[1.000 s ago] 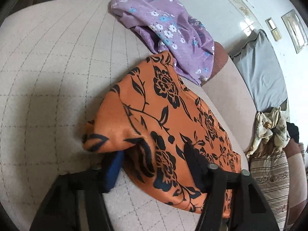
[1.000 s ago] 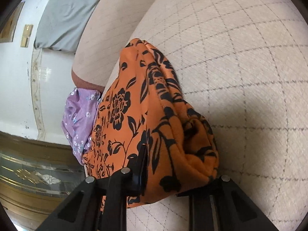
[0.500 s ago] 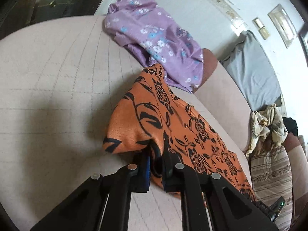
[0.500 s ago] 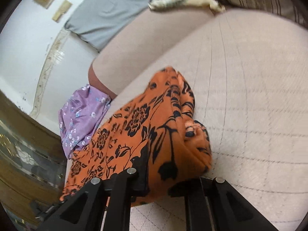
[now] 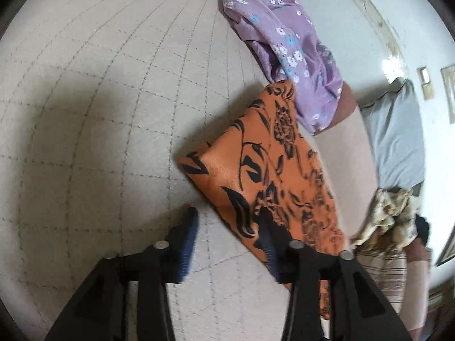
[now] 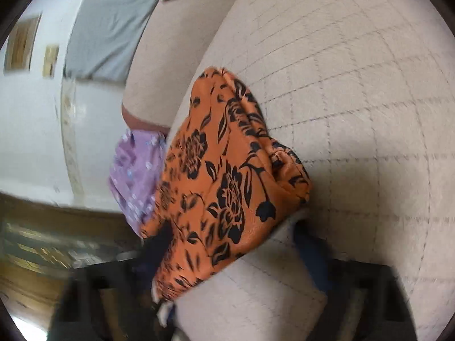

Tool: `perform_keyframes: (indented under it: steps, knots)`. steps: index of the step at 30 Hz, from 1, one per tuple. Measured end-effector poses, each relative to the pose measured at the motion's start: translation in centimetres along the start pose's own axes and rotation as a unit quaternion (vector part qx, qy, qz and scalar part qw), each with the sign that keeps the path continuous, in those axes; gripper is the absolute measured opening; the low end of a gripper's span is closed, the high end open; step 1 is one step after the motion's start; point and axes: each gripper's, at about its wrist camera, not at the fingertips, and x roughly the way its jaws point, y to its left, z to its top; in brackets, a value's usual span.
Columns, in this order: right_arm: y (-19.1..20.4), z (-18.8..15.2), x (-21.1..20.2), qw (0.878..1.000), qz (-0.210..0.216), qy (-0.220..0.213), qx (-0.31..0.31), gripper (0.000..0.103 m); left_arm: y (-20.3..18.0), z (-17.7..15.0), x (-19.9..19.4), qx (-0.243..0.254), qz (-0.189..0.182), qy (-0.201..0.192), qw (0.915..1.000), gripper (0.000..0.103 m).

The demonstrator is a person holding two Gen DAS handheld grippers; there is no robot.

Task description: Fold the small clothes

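I see the quilted beige cushion (image 5: 93, 130) filling most of both views, its stitched grid running under everything. On it lies the orange garment (image 5: 264, 167) with black flowers, folded into a rough flat packet near the cushion's far edge; from my right wrist camera the same orange garment (image 6: 227, 187) shows its stacked folded edges facing the open cushion. Just beyond it, touching its far corner, a purple flowered cloth (image 5: 287, 45) sits crumpled at the cushion's edge. Further off a grey pillow (image 5: 395, 142) leans against the wall, with a cream patterned cloth (image 5: 384, 218) bunched below it.

My left gripper (image 5: 227, 230) has just been opening: its jaws stand apart, one finger over bare cushion, the other in front of the garment's near edge, pressing on nothing. My right gripper (image 6: 236, 253) is blurred, but its jaws have also just been opening and stand wide, with the garment's near end lying loose between them.
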Motion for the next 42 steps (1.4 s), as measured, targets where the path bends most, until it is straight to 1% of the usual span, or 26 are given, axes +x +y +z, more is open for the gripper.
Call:
perform_keyframes:
  steps: [2,4,5,7,8,10,12,14,15,16,17,18,19,20,22,25,28,30,31,33,35,39,41,42]
  knots:
    - [0.1,-0.2,0.3,1.000,0.007,0.000,-0.008,0.090,0.0,0.1,0.0,0.001,-0.018,0.004,0.9998,0.065]
    - [0.2,-0.3,0.7,1.000,0.018,-0.001,-0.014,0.088,-0.2,0.0,0.1,-0.003,-0.025,-0.003,0.9997,0.070]
    - [0.2,-0.3,1.1,1.000,0.021,0.001,-0.015,0.087,-0.3,0.1,0.4,-0.005,-0.027,-0.013,0.9995,0.074]
    - [0.4,-0.3,2.0,1.000,0.021,0.004,-0.021,0.074,-1.0,0.4,1.0,0.003,-0.026,-0.029,0.9992,0.079]
    - [0.5,-0.4,2.8,0.999,0.018,0.007,-0.026,0.071,-1.5,0.6,1.4,0.011,-0.024,-0.036,0.9990,0.080]
    - [0.7,-0.4,4.0,0.999,0.007,0.012,-0.038,0.058,-2.7,1.1,2.6,0.042,-0.013,-0.046,0.9980,0.080]
    - [0.9,-0.2,5.0,0.999,0.003,0.011,-0.050,0.053,-3.2,1.5,3.2,0.051,-0.008,-0.050,0.9974,0.080]
    - [1.1,0.1,5.6,0.999,0.006,0.008,-0.050,0.049,-3.5,1.8,3.6,0.052,-0.014,-0.048,0.9974,0.080]
    - [1.0,0.3,5.9,0.999,0.008,0.007,-0.050,0.046,-3.5,2.0,3.9,0.051,-0.019,-0.043,0.9976,0.077]
    - [1.0,0.6,6.3,0.999,0.006,0.004,-0.050,0.039,-3.5,2.2,4.0,0.049,-0.023,-0.041,0.9977,0.071]
    - [1.0,0.8,6.7,0.999,0.001,0.001,-0.052,0.035,-3.3,2.4,4.5,0.044,-0.025,-0.034,0.9981,0.047]
    - [1.0,0.9,6.9,0.998,-0.005,-0.001,-0.055,0.024,-3.0,2.6,5.2,0.040,-0.023,-0.019,0.9988,0.024]
    - [1.1,1.0,7.3,0.998,-0.015,-0.004,-0.062,0.019,-2.8,2.7,5.9,0.038,-0.014,-0.006,0.9992,0.021]
    - [1.3,1.1,7.4,0.997,-0.021,-0.007,-0.069,0.018,-2.6,2.5,6.0,0.038,-0.011,-0.007,0.9992,0.018]
    - [2.5,0.8,7.3,0.994,-0.038,-0.023,-0.098,0.016,-2.9,2.2,5.6,0.047,-0.010,-0.019,0.9987,0.015]
    - [4.8,-0.1,6.4,0.983,-0.060,-0.058,-0.161,0.014,-4.7,1.6,3.7,0.085,-0.018,-0.047,0.9951,0.014]
    - [6.5,-0.9,4.6,0.974,-0.057,-0.091,-0.198,0.014,-5.7,1.0,1.8,0.098,-0.035,-0.050,0.9934,0.013]
    - [7.7,-1.8,3.3,0.965,-0.064,-0.117,-0.228,0.013,-6.2,0.5,0.7,0.106,-0.034,-0.048,0.9926,0.013]
    - [7.9,-2.2,2.5,0.962,-0.063,-0.123,-0.236,0.013,-6.2,0.2,0.0,0.110,-0.032,-0.047,0.9923,0.013]
    - [7.7,-2.7,1.1,0.963,-0.057,-0.121,-0.234,0.013,-5.9,-0.6,-1.4,0.110,-0.026,-0.045,0.9925,0.013]
    - [7.6,-3.6,-0.3,0.961,-0.062,-0.119,-0.243,0.013,-5.4,-1.2,-2.1,0.104,-0.021,-0.037,0.9936,0.013]
    - [6.7,-5.6,-2.8,0.959,-0.069,-0.104,-0.253,0.013,-3.5,-3.6,-4.0,0.133,0.016,-0.028,0.9906,0.014]
    - [5.3,-6.6,-3.3,0.962,-0.079,-0.088,-0.246,0.013,-2.4,-4.2,-3.9,0.136,0.037,-0.004,0.9900,0.015]
    - [4.3,-6.8,-3.1,0.966,-0.093,-0.070,-0.230,0.013,-1.6,-4.2,-3.5,0.126,0.046,0.012,0.9909,0.016]
